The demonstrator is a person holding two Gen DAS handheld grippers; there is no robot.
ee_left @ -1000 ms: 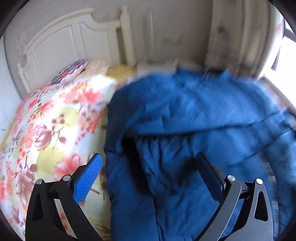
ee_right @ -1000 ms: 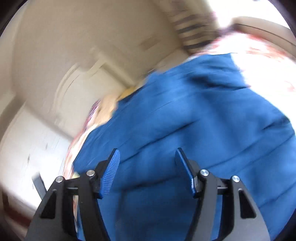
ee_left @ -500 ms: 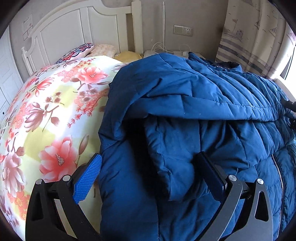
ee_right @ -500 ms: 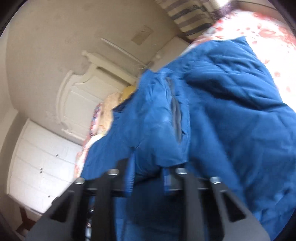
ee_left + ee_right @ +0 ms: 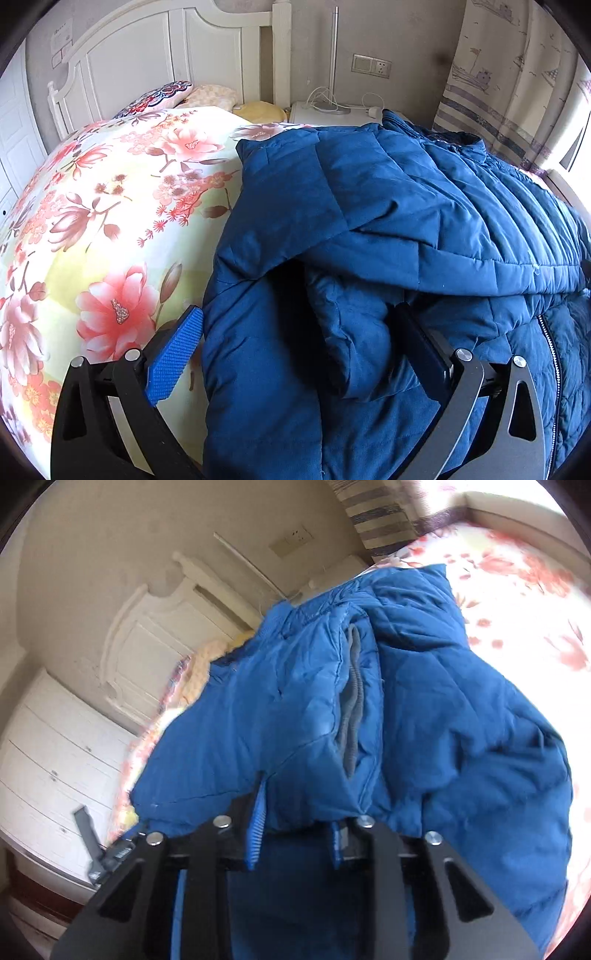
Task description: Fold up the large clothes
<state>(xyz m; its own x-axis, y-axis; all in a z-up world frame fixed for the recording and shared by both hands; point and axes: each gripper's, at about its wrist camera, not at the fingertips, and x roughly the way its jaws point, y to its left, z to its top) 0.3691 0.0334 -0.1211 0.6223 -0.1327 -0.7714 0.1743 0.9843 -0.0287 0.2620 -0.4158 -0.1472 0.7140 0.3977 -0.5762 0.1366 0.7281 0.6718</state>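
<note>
A large blue puffer jacket lies on a bed with a floral cover. One sleeve is folded across its body. My left gripper is open, its jaws wide apart over the jacket's left edge, touching nothing firmly. My right gripper is shut on a fold of the blue jacket and holds it lifted off the bed. A grey ribbed cuff shows inside the lifted sleeve.
A white headboard and pillows stand at the far end. A white nightstand with cables sits beside it, a striped curtain to the right. A white dresser shows in the right wrist view.
My right gripper closed on the jacket's fold and raised it. My left gripper stayed open and settled low by the jacket's left edge.
</note>
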